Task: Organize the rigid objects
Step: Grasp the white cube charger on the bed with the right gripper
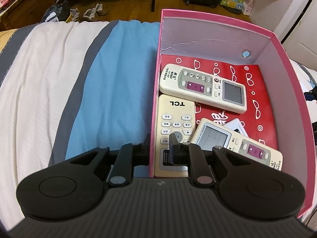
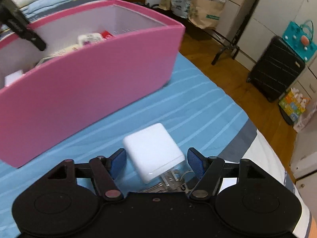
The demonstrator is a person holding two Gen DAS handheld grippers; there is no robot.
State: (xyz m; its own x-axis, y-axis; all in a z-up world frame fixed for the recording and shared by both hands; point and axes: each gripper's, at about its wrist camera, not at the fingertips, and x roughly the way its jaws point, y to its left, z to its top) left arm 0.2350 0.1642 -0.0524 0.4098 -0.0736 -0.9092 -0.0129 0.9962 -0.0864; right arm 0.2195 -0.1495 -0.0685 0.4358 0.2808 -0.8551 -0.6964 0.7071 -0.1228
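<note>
White charger [image 2: 153, 150] sat right between the blue pads [image 2: 118, 161] of the right gripper [image 2: 156, 163], jaws spread and not yet pinching, prongs toward the wrist. Lay tilted on the blue sheet [image 2: 198, 107], pink box [image 2: 89, 75] up and left. Left gripper [image 1: 159, 145] clamped on that box's near wall.

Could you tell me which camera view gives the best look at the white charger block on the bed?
The right wrist view: the white charger block lies on the blue sheet between the open right gripper. The left wrist view does not show it, only remotes in the pink box.
</note>
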